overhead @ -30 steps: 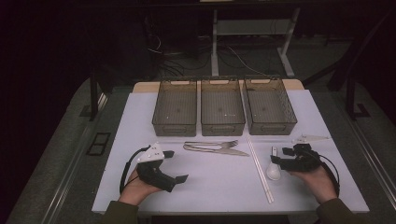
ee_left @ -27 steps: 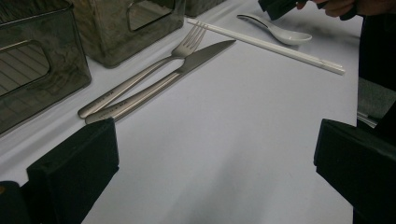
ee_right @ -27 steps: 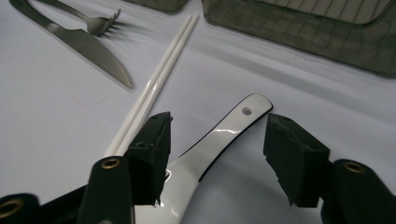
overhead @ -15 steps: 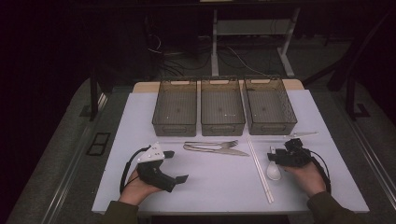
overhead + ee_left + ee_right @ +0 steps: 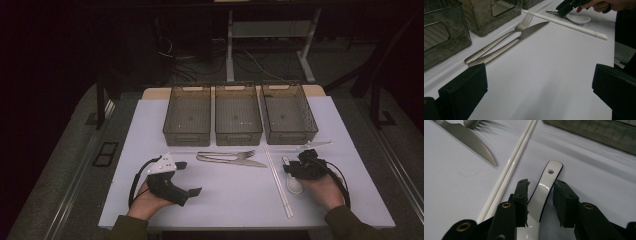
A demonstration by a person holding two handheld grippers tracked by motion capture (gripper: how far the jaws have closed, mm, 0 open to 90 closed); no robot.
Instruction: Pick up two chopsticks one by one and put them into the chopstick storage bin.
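Note:
A white ceramic spoon (image 5: 295, 186) lies on the white table at the right, its handle (image 5: 555, 166) pointing away from me. My right gripper (image 5: 290, 167) sits low over that handle. In the right gripper view its jaws (image 5: 540, 182) have just been closing and straddle the handle, with a thin gap still showing on each side. At the lower left my left gripper (image 5: 189, 178) rests in the hand on the table, wide open (image 5: 540, 72) over bare tabletop. A steel fork (image 5: 227, 155) and knife (image 5: 235, 161) lie side by side in the middle.
A pair of white chopsticks (image 5: 277, 180) lies just left of the spoon, close to the right gripper's left jaw. Three clear brown bins (image 5: 187, 115) (image 5: 238, 115) (image 5: 289, 112) stand in a row at the back. The table's front edge is near both forearms.
My right gripper has slid left onto the spoon's handle and its jaws have narrowed around it. The left gripper and the cutlery have stayed where they were.

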